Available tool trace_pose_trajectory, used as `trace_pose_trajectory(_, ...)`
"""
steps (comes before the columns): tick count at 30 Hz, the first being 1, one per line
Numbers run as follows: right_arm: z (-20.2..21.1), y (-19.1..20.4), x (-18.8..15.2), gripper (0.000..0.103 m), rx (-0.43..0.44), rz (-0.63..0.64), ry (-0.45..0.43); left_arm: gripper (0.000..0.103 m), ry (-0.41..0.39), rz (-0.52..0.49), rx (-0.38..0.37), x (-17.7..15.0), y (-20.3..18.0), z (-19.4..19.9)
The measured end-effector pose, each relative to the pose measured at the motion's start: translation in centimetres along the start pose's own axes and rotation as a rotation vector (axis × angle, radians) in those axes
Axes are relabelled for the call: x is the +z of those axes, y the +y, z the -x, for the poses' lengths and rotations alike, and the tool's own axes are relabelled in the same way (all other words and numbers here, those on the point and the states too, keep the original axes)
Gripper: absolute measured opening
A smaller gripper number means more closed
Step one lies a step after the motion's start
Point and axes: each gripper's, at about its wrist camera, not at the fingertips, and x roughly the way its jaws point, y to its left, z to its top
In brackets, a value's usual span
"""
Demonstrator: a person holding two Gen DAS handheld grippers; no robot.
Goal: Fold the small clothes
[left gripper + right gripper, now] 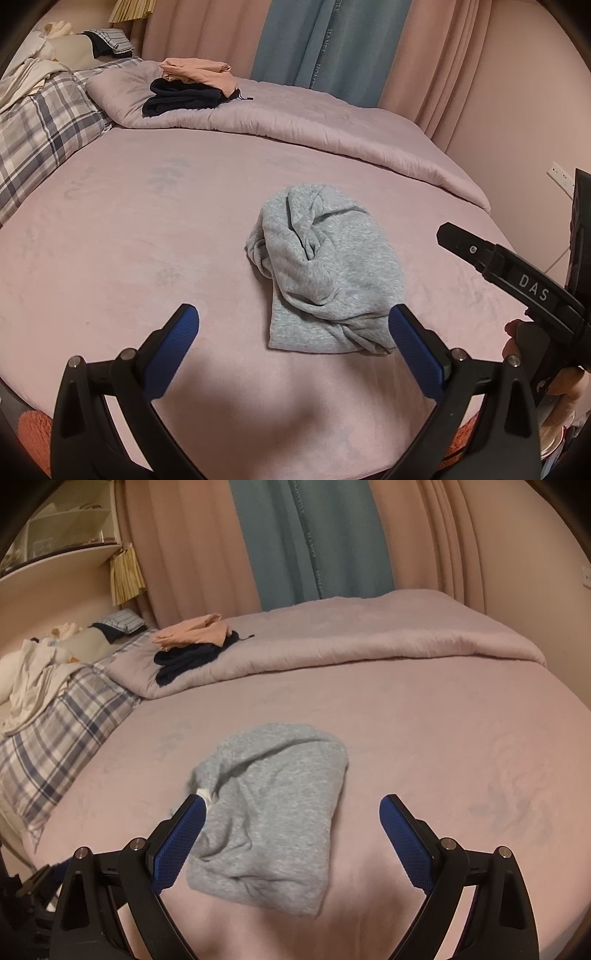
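A crumpled grey garment [325,273] lies on the pink bed sheet [147,240], bunched with several folds. My left gripper [293,321] is open and empty, hovering just in front of the garment's near edge, its right pad close to the cloth. My right gripper [291,808] is open and empty above the near part of the same grey garment [273,805], its left pad beside a small white tag. The right gripper's black body [517,280] shows at the right of the left wrist view.
A folded pink quilt [314,122] lies across the far side of the bed, with a stack of peach and dark navy clothes [192,88] on it. A plaid pillow [40,136] and loose white cloth sit at far left. Curtains hang behind.
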Motion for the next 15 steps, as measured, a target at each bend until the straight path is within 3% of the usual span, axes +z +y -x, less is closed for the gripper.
trace_pose_trajectory(15,-0.12,-0.03,-0.02,0.094,-0.009,0.003,0.005,0.103,-0.020,-0.013,0.016,0.17,-0.13,0.71)
